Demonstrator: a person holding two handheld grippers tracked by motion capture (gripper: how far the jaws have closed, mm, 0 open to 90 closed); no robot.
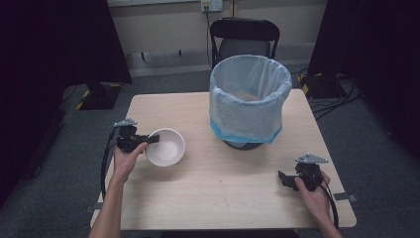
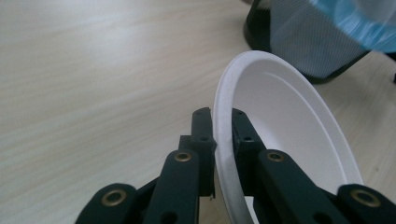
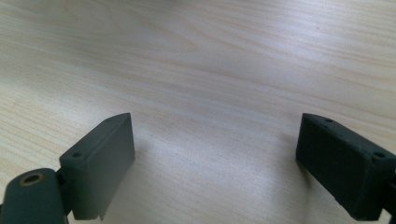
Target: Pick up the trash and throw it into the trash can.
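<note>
Already the thin white paper bowl point(image 2: 280, 140) is pinched by its rim in the left claw point(image 2: 223, 135) over the wooden surface point(image 1: 223, 173); light and easily crushed, it seems. Right claw point(image 3: 215, 158) is held apart, empty.

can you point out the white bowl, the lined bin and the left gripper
white bowl point(image 1: 167, 147): high view, on its inner surface.
lined bin point(image 1: 247, 106): high view, on the liner over its front wall.
left gripper point(image 2: 223, 133): left gripper view, between its fingertips, at the clamped bowl rim.
</note>
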